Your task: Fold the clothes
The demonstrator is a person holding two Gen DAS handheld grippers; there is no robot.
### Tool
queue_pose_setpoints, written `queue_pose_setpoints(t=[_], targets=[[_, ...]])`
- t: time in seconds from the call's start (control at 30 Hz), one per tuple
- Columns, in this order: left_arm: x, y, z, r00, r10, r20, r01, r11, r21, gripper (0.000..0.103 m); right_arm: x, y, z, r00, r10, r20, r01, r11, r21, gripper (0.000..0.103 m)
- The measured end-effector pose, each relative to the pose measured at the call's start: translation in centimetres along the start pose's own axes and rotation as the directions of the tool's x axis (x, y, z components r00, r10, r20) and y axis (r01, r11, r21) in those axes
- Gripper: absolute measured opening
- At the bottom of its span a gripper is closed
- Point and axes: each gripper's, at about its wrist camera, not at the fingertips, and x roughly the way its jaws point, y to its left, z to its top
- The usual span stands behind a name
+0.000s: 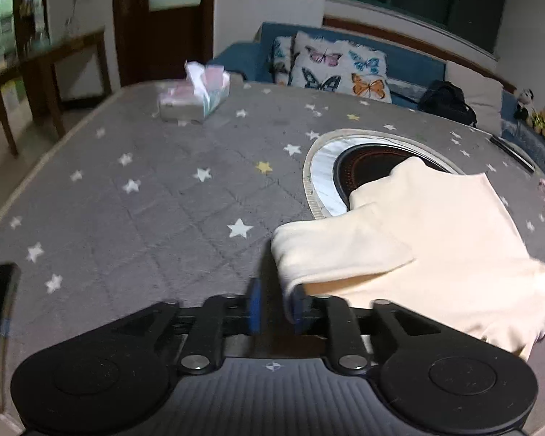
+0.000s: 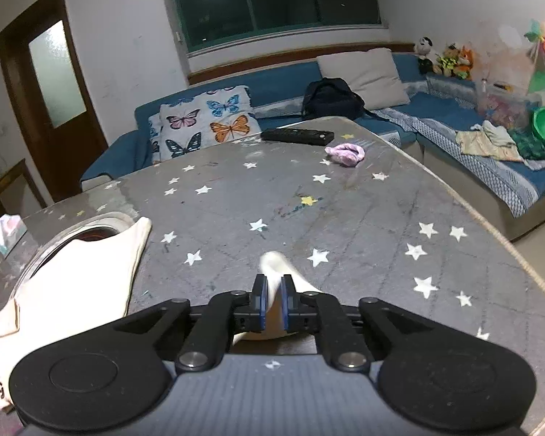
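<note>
table — grey, starred | on it: cream garment, tissue box, remote

tissue box | butterfly cushion | remote | backpack

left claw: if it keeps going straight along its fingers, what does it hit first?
Most likely the grey star-print table cover just ahead: the left claw angles down at bare cover. The cream garment lies just right of that line and wraps the right finger; depth is hard to judge.
</note>
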Motion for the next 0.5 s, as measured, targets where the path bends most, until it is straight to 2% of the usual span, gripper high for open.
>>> queue_pose_setpoints(t=[0.1,0.2,0.23,0.37,0.5], targets=[[-1.2,-0.8,-1.1,0.999,-0.030,0.011,0.029,0.999,0.038,0.039,-1.4,0.8,0.0,1.000,-0.007,0.019,0.008,0.998,-0.061,0.011],[-2.3,-2.1,-2.5,0.996,-0.086,0.008,0.085,0.993,0.088,0.039,-2.8,1.6,-0.2,0.999,0.035,0.011,-0.033,0.993,-0.114,0.014],[-2.6,-2.7,-3.1,0.993,-0.118,0.001,0.117,0.988,0.104,0.039,-3.2,2.0,-0.4,0.998,0.057,0.000,-0.056,0.989,-0.134,0.018],[-2.5,-6.0,-5.2,0.971,-0.230,-0.062,0.238,0.950,0.202,0.039,-3.8,4.6,-1.7,0.986,0.150,-0.076,-0.164,0.956,-0.244,0.021],[-1.8,-9.3,-6.2,0.956,-0.278,-0.095,0.294,0.916,0.273,0.039,-3.9,8.1,-3.2,0.958,0.249,-0.146,-0.284,0.900,-0.331,0.021]])
